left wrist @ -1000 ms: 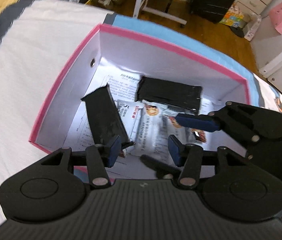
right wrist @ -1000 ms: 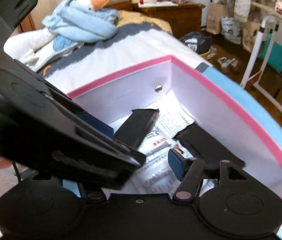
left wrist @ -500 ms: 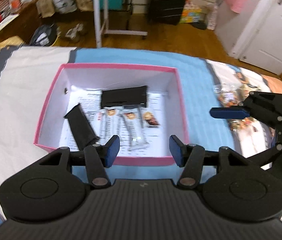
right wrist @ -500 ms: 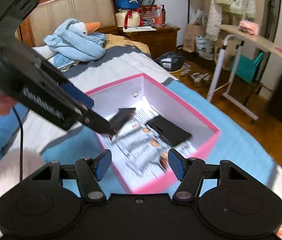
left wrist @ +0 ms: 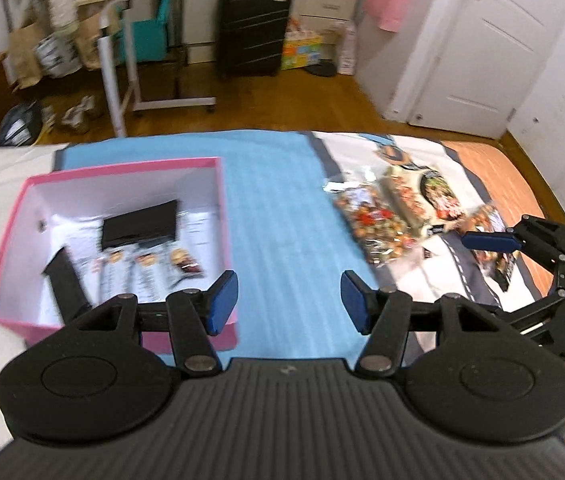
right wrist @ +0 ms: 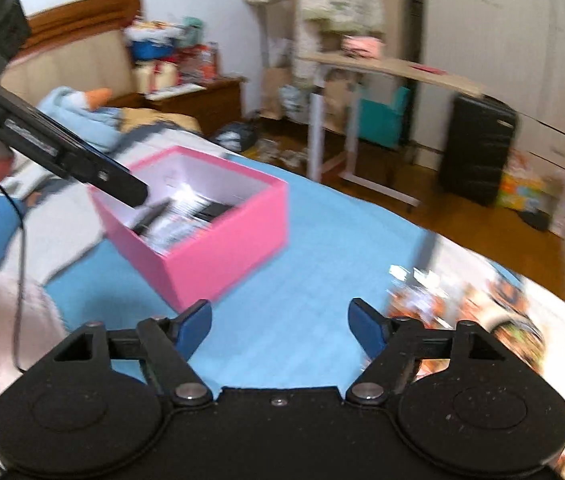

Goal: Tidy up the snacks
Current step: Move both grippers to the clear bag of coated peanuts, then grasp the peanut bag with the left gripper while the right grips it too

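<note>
A pink box (left wrist: 22, 200) sits on the bed at the left and holds several snack packets, two of them black (left wrist: 138, 226); it also shows in the right wrist view (right wrist: 222, 256). Loose snack bags (left wrist: 386, 220) lie on the bedcover to the right; they appear blurred in the right wrist view (right wrist: 434, 304). My left gripper (left wrist: 288, 298) is open and empty above the blue cover beside the box. My right gripper (right wrist: 280, 330) is open and empty; it shows in the left wrist view (left wrist: 490, 242) over the loose snacks.
The bed has a blue sheet (left wrist: 282, 208) and patterned cover (left wrist: 482, 168). Beyond its edge are a wooden floor, a white rolling desk (left wrist: 162, 8), a black suitcase (left wrist: 254, 28) and a white door (left wrist: 478, 40). A blue plush toy (right wrist: 82, 116) lies near the headboard.
Both grippers have drawn back out of the pink box and swung right. The right gripper now hangs over the loose snack bags. Both stay open and empty.
</note>
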A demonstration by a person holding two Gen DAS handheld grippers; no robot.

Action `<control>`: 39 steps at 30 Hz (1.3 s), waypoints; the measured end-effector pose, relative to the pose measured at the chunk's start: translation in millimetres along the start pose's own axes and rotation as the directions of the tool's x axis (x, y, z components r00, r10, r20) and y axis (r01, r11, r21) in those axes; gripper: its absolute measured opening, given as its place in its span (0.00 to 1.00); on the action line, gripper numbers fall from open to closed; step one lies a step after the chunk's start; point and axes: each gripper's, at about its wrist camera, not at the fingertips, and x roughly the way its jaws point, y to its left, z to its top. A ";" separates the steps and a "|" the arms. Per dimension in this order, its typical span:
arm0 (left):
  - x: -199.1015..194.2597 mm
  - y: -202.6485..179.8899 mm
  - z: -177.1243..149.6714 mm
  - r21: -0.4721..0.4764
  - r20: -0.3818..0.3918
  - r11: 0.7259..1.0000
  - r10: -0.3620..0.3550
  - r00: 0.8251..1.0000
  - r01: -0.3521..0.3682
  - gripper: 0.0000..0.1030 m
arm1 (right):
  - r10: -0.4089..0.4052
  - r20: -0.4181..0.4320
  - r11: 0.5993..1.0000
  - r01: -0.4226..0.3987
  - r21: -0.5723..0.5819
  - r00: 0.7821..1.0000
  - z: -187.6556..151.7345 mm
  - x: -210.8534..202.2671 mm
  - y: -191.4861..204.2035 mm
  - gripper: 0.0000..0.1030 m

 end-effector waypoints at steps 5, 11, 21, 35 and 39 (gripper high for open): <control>37.2 -29.5 5.3 0.030 -0.040 0.999 -0.033 0.999 0.035 0.55 | -0.073 -0.027 0.997 0.074 0.027 0.997 -23.1 8.8 -19.5 0.82; 93.6 -55.8 9.2 0.039 -0.053 0.998 -0.041 0.998 0.043 0.55 | -0.123 -0.066 0.991 0.126 0.037 0.990 -53.8 41.4 -38.2 0.84; 191.5 -70.5 8.8 -0.045 -0.046 0.994 -0.101 0.994 0.099 0.56 | -0.182 -0.124 0.971 0.198 0.133 0.975 -91.1 113.0 -93.6 0.95; 270.9 -89.9 -2.8 -0.151 -0.140 0.959 -0.263 0.955 0.242 0.47 | -0.051 -0.059 0.962 0.064 0.264 0.997 -102.2 135.1 -107.8 0.94; 253.6 -86.8 -8.0 -0.174 -0.161 0.922 -0.373 0.914 0.346 0.40 | 0.099 0.002 0.936 -0.094 0.340 0.995 -100.5 117.7 -95.7 0.86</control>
